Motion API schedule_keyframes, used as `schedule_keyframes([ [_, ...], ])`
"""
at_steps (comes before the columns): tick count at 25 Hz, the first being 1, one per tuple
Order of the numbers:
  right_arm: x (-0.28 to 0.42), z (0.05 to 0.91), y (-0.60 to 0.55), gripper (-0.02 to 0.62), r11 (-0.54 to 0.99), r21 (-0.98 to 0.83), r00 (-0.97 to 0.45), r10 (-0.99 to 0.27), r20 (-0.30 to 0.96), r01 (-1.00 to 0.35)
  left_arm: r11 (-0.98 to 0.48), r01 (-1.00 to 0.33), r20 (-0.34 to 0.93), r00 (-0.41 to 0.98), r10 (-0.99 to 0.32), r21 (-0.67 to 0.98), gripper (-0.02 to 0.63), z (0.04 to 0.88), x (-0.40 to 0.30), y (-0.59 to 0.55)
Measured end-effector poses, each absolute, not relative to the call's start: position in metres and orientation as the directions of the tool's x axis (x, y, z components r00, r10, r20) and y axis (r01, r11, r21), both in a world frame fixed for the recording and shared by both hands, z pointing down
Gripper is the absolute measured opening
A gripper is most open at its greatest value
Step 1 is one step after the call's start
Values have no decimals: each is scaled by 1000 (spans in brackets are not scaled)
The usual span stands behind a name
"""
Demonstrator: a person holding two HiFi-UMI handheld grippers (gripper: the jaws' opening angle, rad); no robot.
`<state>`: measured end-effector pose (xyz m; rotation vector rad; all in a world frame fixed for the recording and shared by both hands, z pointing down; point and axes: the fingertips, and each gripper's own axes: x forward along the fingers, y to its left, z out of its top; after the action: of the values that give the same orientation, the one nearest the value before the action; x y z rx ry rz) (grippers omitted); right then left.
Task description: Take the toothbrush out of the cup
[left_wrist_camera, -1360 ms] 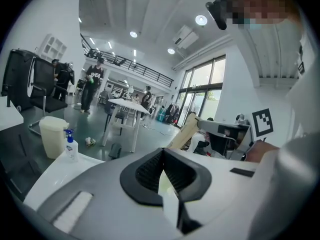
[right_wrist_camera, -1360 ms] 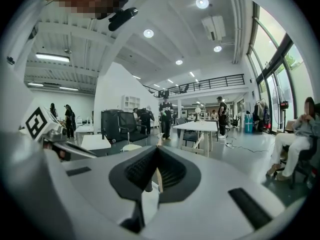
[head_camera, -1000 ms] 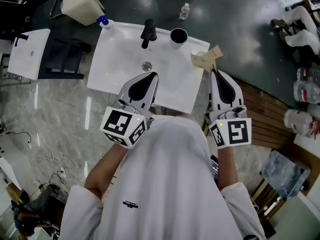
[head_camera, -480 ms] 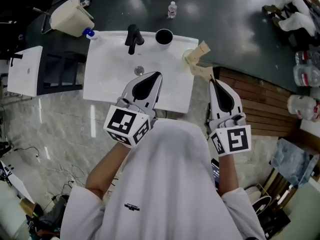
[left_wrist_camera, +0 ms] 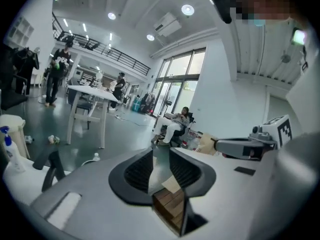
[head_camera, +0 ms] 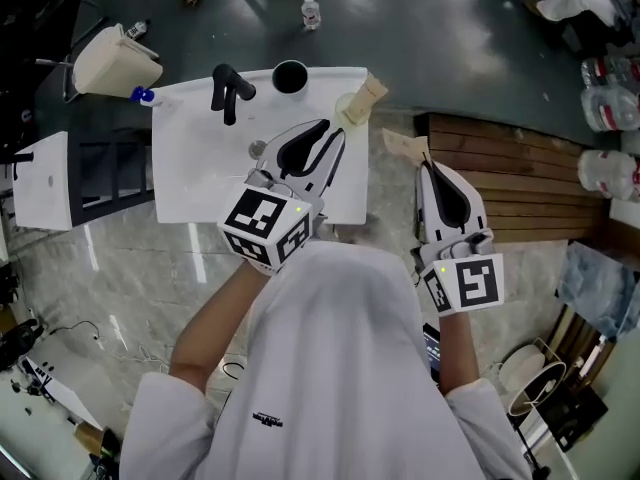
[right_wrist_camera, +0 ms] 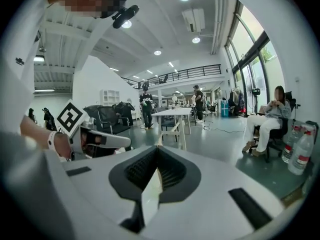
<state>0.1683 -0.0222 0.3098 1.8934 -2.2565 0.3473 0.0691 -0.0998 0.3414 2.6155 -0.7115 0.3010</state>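
The left gripper [left_wrist_camera: 161, 154] fingers have just been opening, a narrow gap with nothing in it; the right gripper [right_wrist_camera: 156, 151] fingers are together. The black cup [head_camera: 290, 76] stands at the left fingers' eleven o'clock on the sink [head_camera: 200, 178] rim, toothbrush unseen. A blind, narrow reach could topple it.

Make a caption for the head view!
Person in a white top holds the left gripper over a white sink with a black faucet and cup, right gripper beside it.

Bright, even ceiling lights [left_wrist_camera: 188, 9] — fisheye bending and black vignette at gripper-view edges.
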Motion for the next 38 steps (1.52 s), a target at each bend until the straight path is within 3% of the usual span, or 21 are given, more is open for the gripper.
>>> schedule_keyframes([
  [1,172,312,-24,6,155,-70,-169,-944,285,-985,-792,-507,301,857,-419,340,95,342,76,-103],
  [7,184,325,-37,6,135,-77,-152,-941,303,-988,-828,-481,346,858,-378,289,120,361,101,-126],
  [13,194,341,-53,6,118,-94,-143,-934,329,-989,-855,-435,431,854,-292,282,124,398,121,-156],
  [25,206,373,-72,6,98,-123,-140,-907,398,-988,-915,-286,457,879,-132,286,161,438,156,-188],
  [38,211,390,-73,6,67,-151,-128,-890,437,-986,-956,-46,501,858,111,290,163,466,175,-184],
])
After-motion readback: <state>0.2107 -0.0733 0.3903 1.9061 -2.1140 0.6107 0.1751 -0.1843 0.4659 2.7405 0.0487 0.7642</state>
